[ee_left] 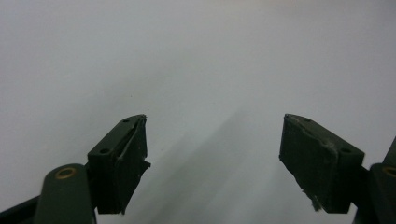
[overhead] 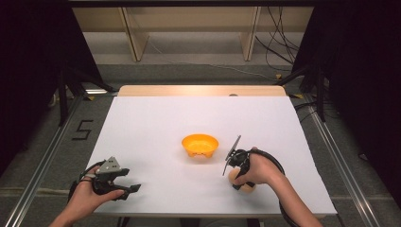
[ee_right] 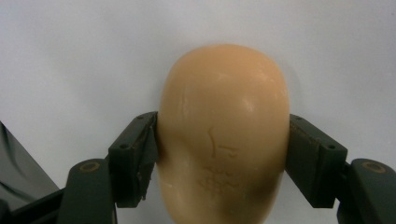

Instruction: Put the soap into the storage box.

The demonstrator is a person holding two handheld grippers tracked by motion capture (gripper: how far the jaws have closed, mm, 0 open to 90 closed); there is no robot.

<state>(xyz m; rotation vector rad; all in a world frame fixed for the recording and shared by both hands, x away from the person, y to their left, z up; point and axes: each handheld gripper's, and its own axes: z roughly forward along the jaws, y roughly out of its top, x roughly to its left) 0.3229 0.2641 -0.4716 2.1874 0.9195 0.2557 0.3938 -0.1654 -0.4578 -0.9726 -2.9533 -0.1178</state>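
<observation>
Right tongs (ee_right: 223,154) are pinching a tan potato (ee_right: 223,130) from both sides, low on the counter (overhead: 156,123), probably to drop it in the orange bowl (overhead: 200,145) just ahead. Left tongs (ee_left: 212,154) sit spread, nothing between.

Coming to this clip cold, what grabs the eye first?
The orange bowl at the middle of the white table stands out. Near the front right, the right gripper clamps a tan potato-like lump, while the left gripper sits open at front left.
</observation>
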